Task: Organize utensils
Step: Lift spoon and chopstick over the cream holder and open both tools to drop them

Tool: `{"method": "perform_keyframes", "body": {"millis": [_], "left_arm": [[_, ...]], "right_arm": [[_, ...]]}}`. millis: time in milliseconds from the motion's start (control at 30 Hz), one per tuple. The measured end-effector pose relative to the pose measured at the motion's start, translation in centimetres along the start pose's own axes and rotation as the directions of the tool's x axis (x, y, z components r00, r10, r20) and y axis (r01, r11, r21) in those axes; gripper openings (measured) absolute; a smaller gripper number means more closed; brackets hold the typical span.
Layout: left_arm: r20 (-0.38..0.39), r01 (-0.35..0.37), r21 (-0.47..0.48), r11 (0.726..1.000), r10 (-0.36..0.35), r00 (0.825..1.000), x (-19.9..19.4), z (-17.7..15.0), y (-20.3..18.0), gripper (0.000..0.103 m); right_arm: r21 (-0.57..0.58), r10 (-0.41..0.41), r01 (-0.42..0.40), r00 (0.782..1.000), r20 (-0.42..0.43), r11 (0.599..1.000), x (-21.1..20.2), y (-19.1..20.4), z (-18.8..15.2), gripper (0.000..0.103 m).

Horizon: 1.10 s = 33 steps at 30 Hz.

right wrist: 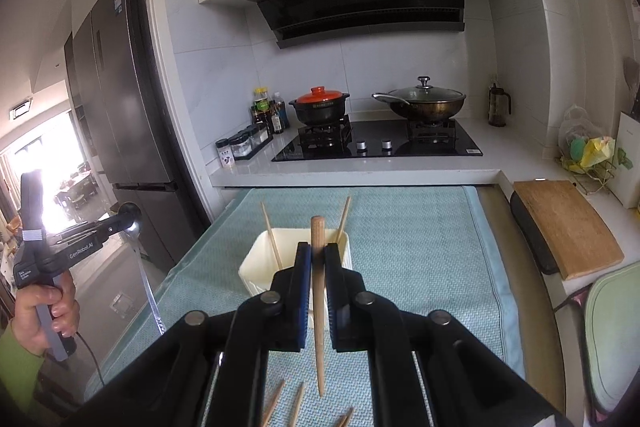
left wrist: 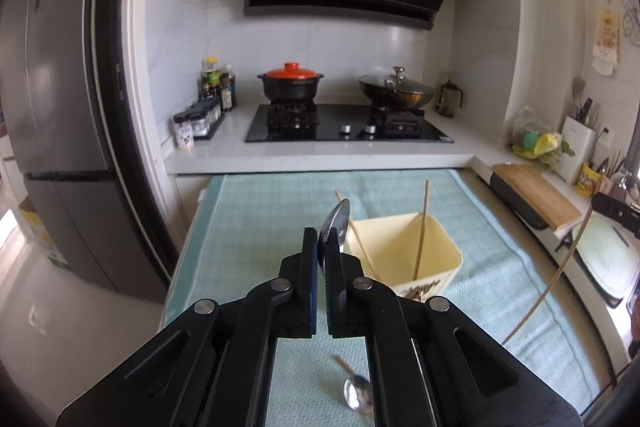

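My left gripper [left wrist: 320, 239] is shut on a metal spoon [left wrist: 338, 221], whose bowl sticks up past the fingertips. Just beyond it a cream utensil box [left wrist: 404, 251] stands on the teal mat [left wrist: 256, 211] with two chopsticks [left wrist: 422, 227] leaning inside. A second spoon [left wrist: 357, 391] lies on the mat below the gripper. My right gripper [right wrist: 317, 251] is shut on a wooden chopstick [right wrist: 319, 327] that hangs point down, in front of the utensil box [right wrist: 256, 267]. Several loose chopsticks [right wrist: 298, 403] lie on the mat beneath. The left gripper [right wrist: 120, 221] and its spoon [right wrist: 145, 279] show at the left edge.
Behind the mat a counter holds a black hob [left wrist: 348, 129] with a red-lidded pot [left wrist: 291, 85] and a lidded wok [left wrist: 396, 91], plus spice jars [left wrist: 200, 123]. A grey fridge [left wrist: 60, 87] stands at left. A wooden cutting board [right wrist: 568, 227] lies at right. A person's hand [right wrist: 40, 311] grips the left handle.
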<state>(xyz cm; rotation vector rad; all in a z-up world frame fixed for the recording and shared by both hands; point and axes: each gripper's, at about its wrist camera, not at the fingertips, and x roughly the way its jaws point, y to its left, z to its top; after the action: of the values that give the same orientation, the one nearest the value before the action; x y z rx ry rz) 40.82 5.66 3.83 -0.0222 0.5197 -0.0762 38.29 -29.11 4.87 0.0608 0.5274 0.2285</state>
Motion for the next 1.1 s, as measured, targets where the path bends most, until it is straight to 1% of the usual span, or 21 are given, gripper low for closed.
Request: {"method": "perform_keyframes", "body": {"millis": [233,367,500,600,667,700,800,900,1000,1100], "left_arm": [[0.063,-0.028,0.03,0.999,0.026,0.998,3.0,5.0,-1.4,0.0],[0.08,-0.047,0.036,0.998,0.044,0.996,5.5,6.8,-2.1,0.0],[0.082,-0.07,0.037,0.997,0.067,0.994,8.4,7.3,-2.5,0.0],[0.048,-0.078,0.038,0.996,0.076,0.996,11.4,7.1,-2.8,0.0],[0.006,-0.075,0.034,0.997,0.075,0.997,13.5,6.4,-2.9,0.0],[-0.019,-0.071,0.033,0.997,0.071,0.997,14.7,5.9,-2.9,0.0],[-0.085,-0.064,0.038,0.997,0.067,0.994,17.6,4.3,-3.1,0.0],[-0.135,-0.061,0.047,0.997,0.067,0.989,19.8,2.7,-3.4,0.0],[-0.169,-0.054,0.05,0.997,0.062,0.984,21.4,1.8,-3.7,0.0],[-0.185,-0.05,0.049,0.998,0.058,0.981,22.4,1.2,-4.1,0.001]], "right_arm": [[-0.042,0.026,-0.023,0.996,0.08,0.999,2.3,1.6,4.6,0.007],[-0.1,0.019,-0.005,0.99,0.137,0.995,4.8,3.0,6.7,0.007],[-0.124,0.052,-0.033,0.987,0.152,0.992,8.3,3.7,7.8,0.007],[-0.123,0.077,-0.064,0.991,0.107,0.99,11.8,3.8,7.7,0.007],[-0.105,0.086,-0.08,0.995,0.052,0.991,14.5,3.5,7.1,0.007],[-0.089,0.096,-0.095,0.995,0.011,0.992,15.9,3.3,6.8,0.007],[-0.022,0.124,-0.127,0.987,-0.104,0.992,19.8,2.1,5.2,0.007],[0.011,0.126,-0.126,0.976,-0.179,0.992,22.7,1.2,3.8,0.007],[0.035,0.13,-0.125,0.965,-0.226,0.992,24.8,0.5,2.8,0.007],[0.042,0.126,-0.12,0.964,-0.235,0.992,26.0,0.2,2.3,0.008]]}}
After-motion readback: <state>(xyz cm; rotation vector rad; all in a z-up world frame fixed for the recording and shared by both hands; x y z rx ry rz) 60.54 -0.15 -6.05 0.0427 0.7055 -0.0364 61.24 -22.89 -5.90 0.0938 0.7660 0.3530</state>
